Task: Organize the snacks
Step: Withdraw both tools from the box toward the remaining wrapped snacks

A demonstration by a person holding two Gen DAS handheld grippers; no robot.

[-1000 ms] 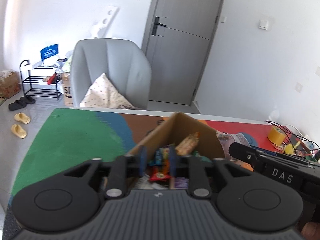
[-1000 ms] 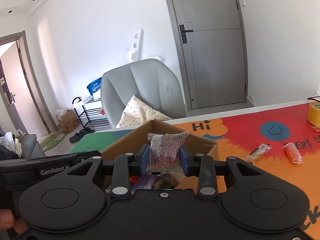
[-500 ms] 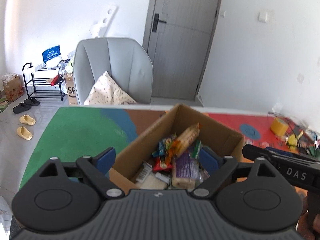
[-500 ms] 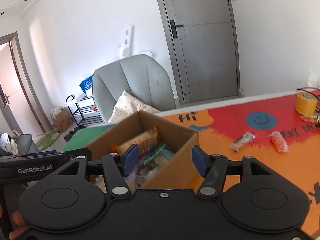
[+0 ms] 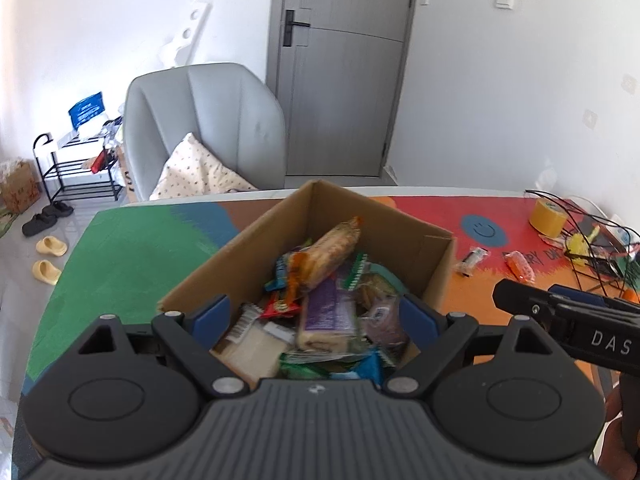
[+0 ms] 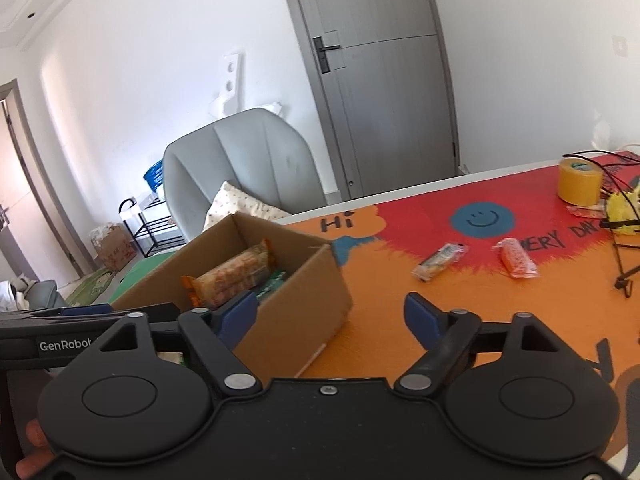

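Both claws, left claw (image 5: 314, 314) and right claw (image 6: 332, 314), spread empty; risks nudging the cardboard box (image 6: 304, 300) while reaching right for the orange snack (image 6: 516, 263) on the tabletop (image 6: 400, 280).

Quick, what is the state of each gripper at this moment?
Left gripper: open, holding nothing, over the cardboard box.
Right gripper: open, holding nothing.
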